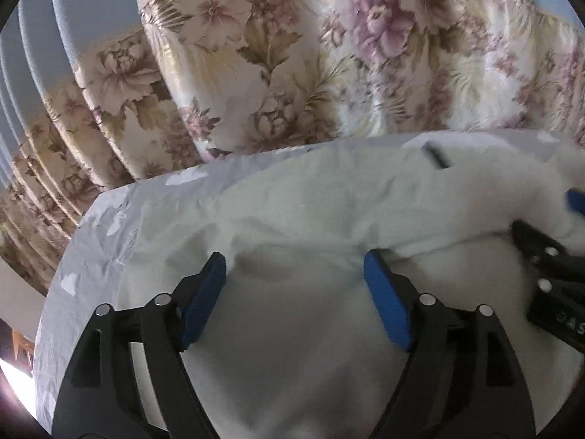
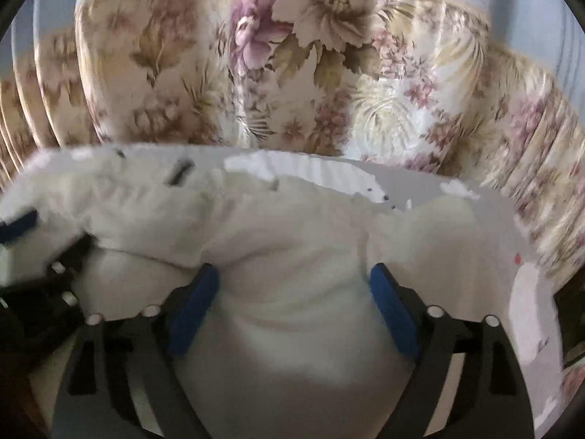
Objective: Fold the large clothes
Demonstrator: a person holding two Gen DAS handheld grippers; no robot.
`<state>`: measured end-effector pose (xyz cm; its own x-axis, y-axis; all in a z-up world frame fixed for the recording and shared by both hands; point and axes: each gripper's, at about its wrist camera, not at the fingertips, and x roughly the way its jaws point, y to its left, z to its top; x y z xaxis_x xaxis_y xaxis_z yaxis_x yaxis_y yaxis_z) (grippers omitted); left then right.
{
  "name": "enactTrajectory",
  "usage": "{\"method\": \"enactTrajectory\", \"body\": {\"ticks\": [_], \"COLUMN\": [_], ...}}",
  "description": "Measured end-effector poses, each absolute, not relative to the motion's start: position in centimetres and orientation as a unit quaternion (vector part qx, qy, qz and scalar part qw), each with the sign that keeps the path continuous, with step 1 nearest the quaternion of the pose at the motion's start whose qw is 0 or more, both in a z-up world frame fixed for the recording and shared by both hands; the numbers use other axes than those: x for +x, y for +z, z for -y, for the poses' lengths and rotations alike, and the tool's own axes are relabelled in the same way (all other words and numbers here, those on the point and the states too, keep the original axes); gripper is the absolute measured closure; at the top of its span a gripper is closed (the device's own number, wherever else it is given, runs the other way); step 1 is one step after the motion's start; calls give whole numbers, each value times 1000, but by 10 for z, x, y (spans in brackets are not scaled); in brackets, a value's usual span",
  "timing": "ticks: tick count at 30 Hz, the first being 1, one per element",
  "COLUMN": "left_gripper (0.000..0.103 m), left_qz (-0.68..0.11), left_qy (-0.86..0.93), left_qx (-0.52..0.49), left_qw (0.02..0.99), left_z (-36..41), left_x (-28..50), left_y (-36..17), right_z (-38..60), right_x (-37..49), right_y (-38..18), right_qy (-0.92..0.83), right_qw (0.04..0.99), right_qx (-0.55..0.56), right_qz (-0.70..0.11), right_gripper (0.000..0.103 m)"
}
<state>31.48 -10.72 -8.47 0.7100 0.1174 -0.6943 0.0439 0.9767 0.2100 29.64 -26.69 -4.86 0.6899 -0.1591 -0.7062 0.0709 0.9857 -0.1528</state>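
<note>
A large white garment (image 1: pixel 292 212) lies on a table covered with a pale grey wrinkled sheet (image 1: pixel 91 256). It also fills the middle of the right wrist view (image 2: pixel 285 241), with a fold running across it. My left gripper (image 1: pixel 294 267) is open, its blue pads (image 1: pixel 204 292) wide apart over the cloth, holding nothing. My right gripper (image 2: pixel 292 281) is open too, its blue pads (image 2: pixel 393 311) spread over the fold. Each gripper shows at the edge of the other's view: the right one (image 1: pixel 548 256) and the left one (image 2: pixel 36 256).
A floral curtain (image 1: pixel 292 55) in cream, pink and olive hangs close behind the table's far edge (image 2: pixel 420 175). A dark tag or mark (image 1: pixel 435 155) sits on the garment near the far edge. The table's left edge (image 1: pixel 47 311) drops off toward a bright floor.
</note>
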Motion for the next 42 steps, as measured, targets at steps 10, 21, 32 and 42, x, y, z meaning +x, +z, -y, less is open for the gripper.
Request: {"method": "enactTrajectory", "body": {"ticks": [10, 21, 32, 42], "left_gripper": [15, 8, 8, 8], "left_qz": [-402, -371, -372, -383], "left_qy": [32, 42, -24, -34], "left_qx": [85, 110, 82, 78], "left_qw": [911, 921, 924, 920], "left_z": [71, 54, 106, 105], "left_x": [327, 304, 278, 293], "left_y": [-89, -75, -72, -73], "right_z": [310, 430, 441, 440], "right_x": [301, 232, 241, 272], "right_y": [-53, -13, -47, -67], "right_qy": [-51, -121, -10, 5], "right_qw": [910, 918, 912, 901], "right_qx": [0, 16, 47, 81], "right_qz": [-411, -377, -407, -427], "right_gripper": [7, 3, 36, 43]}}
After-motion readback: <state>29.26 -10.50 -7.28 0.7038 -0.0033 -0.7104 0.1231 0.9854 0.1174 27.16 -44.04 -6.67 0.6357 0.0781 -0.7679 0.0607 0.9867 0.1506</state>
